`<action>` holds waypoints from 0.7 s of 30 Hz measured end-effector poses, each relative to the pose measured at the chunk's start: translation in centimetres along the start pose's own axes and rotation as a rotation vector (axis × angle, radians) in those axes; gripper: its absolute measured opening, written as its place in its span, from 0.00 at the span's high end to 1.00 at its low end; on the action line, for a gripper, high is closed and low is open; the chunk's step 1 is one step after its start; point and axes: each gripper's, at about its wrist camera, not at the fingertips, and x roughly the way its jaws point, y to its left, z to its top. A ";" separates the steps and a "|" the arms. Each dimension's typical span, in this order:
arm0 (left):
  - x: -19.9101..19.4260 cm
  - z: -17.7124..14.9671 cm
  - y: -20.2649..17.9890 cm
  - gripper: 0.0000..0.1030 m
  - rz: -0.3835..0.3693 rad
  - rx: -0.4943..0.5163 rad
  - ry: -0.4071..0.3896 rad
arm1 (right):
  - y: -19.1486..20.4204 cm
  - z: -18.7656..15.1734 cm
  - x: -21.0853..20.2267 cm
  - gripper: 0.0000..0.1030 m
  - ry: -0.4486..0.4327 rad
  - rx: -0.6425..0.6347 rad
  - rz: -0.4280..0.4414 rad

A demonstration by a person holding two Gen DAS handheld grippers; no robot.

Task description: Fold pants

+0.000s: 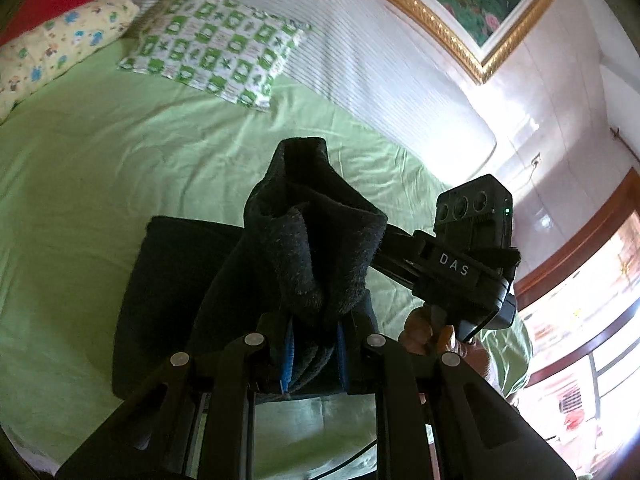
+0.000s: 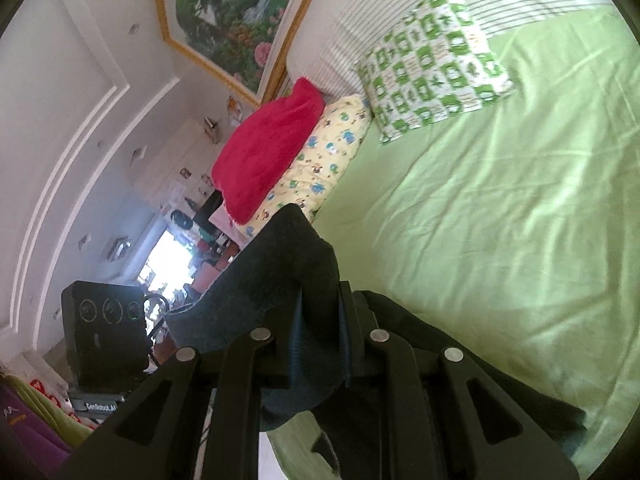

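Left wrist view shows both grippers, left gripper (image 1: 314, 344) and right gripper (image 2: 320, 344), clamping lifted dark pants (image 1: 304, 248) above the green bed (image 1: 80, 184); judging by this, folding remains unfinished.

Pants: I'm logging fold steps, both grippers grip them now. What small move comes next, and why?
Probably carry the lifted edge forward over the part lying on the sheet: both the left gripper and right gripper clamp the pants, raised.

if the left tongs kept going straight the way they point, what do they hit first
Beyond the dark fleece pants already clamped in the left tongs, the line looks free down to the light green bedsheet, probably short of the green-and-white patterned pillow. Depth is hard to judge through the fisheye.
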 end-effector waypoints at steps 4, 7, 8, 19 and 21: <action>1.5 -0.5 -0.5 0.84 0.001 0.010 0.028 | -1.2 -0.7 -0.9 0.83 -0.011 0.028 -0.017; 2.6 -0.7 -0.8 0.84 0.005 0.014 0.050 | -1.9 -1.4 -1.4 0.83 -0.019 0.046 -0.025; 2.7 -0.7 -0.8 0.84 0.007 0.015 0.053 | -2.2 -1.6 -1.5 0.83 -0.020 0.049 -0.028; 6.3 -2.2 -2.6 0.75 0.049 0.130 0.077 | -4.1 -3.6 -3.2 0.82 -0.029 0.077 -0.096; 6.7 -2.6 -3.0 0.67 0.055 0.155 0.081 | -4.3 -3.8 -3.6 0.78 -0.039 0.082 -0.140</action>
